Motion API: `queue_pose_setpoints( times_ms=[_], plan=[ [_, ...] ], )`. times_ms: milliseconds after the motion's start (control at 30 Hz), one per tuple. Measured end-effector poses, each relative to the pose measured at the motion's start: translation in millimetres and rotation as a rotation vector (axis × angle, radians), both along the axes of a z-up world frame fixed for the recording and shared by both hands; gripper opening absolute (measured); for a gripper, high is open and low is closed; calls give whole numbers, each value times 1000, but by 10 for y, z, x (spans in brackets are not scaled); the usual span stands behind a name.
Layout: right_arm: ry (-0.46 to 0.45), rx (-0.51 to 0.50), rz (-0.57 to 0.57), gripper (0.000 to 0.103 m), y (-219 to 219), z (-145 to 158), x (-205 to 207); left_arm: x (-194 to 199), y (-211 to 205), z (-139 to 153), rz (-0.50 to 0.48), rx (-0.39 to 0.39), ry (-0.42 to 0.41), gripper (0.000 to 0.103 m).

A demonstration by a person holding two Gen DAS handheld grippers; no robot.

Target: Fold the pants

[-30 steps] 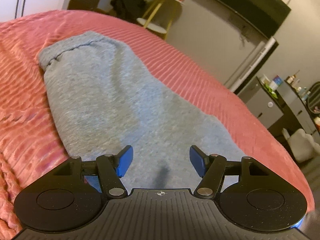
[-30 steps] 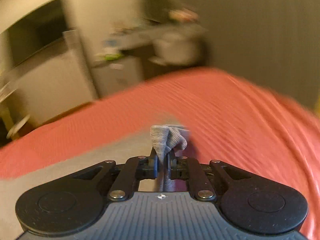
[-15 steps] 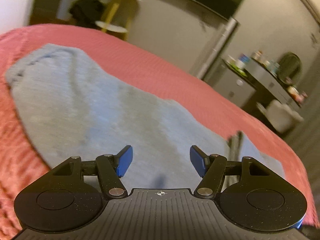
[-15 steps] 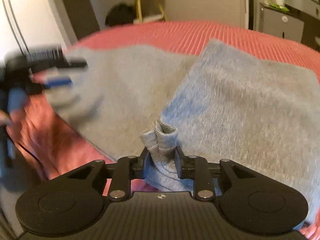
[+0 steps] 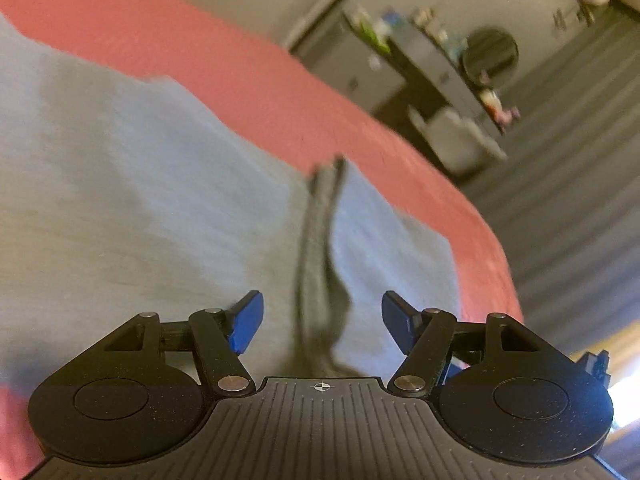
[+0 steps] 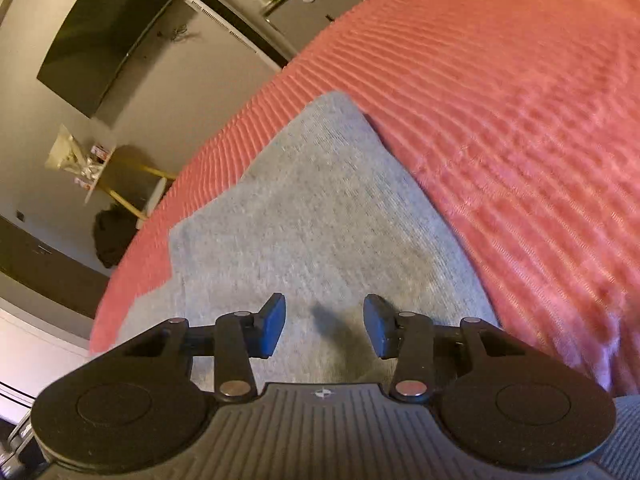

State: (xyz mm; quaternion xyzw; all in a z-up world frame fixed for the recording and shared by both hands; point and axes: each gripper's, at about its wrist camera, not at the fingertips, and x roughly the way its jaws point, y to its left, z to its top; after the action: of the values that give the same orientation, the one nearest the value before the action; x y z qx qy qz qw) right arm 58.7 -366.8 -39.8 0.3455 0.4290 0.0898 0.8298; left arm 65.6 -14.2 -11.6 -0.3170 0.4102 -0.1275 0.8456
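— Between the blue pads (image 5: 247,322) of the left gripper (image 5: 322,320), what do you see?

— Nothing held. Its fingers stand wide apart over the grey pants (image 5: 120,200), and a dark raised fold (image 5: 320,248) runs up the cloth between them. That view is blurred, so I cannot say whether the pads touch the fabric.

— And the right gripper (image 6: 325,326)?

— Parted too, with bare grey knit showing in the gap. Its pads (image 6: 274,325) hover just above or on the cloth; I cannot tell which.

— Where do the pants lie?

— Flat on the red ribbed bedspread (image 6: 520,120), with a squared edge at the far end in the right view.

— Beyond the bed?

— A dark wall-mounted screen (image 6: 104,36), a yellow-legged side table (image 6: 132,184), and a grey cabinet (image 6: 316,4). The left view shows a blurred dresser (image 5: 432,64) with clutter on top.
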Motion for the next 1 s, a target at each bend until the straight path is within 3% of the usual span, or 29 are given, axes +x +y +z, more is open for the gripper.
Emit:
queue_pose_setpoints(
  times_ms=[167, 267, 333, 367, 400, 433, 500, 533, 567, 667, 767, 833, 900, 1000],
  plan=[
    [-4, 60, 0, 48, -6, -21, -42, 469, -221, -322, -60, -53, 147, 79],
    [-5, 67, 6, 51, -75, -10, -44, 549, -224, -408, -26, -123, 166, 79],
    [-10, 65, 16, 53, -7, -56, 13, 593, -218, -439, 3, -164, 183, 73],
    [-17, 68, 23, 53, 2, -56, 13, 610, -231, -440, 6, -154, 184, 54],
    [-21, 73, 29, 53, -8, -57, 19, 666, -297, -417, 1, -131, 188, 22],
    [-29, 79, 28, 53, -8, -55, 24, 665, -321, -414, -6, -103, 191, 17],
    [-62, 103, 26, 47, -23, -24, 13, 593, -324, -361, -10, -76, 158, 17],
    [-80, 108, 20, 34, -38, -4, -3, 542, -324, -310, -10, -68, 129, 16],
    [-102, 106, 15, 28, -58, 32, -25, 506, -321, -256, -6, -67, 104, 15],
    [-105, 85, -10, 27, -93, 71, -48, 336, -228, -120, -6, -60, 46, 15],
    [-46, 61, -21, 27, -78, 41, -24, 139, -76, -37, 16, -31, -9, 15],
    [-25, 37, 7, 27, -22, 40, -6, 49, 48, -116, 33, -11, 1, 17],
    [-22, -29, 52, 27, 84, 68, 11, -2, 112, -268, 45, 68, 32, 20],
    [-37, -157, 107, 27, 286, 119, 40, 20, 136, -337, 67, 28, 29, 25]
  ],
)
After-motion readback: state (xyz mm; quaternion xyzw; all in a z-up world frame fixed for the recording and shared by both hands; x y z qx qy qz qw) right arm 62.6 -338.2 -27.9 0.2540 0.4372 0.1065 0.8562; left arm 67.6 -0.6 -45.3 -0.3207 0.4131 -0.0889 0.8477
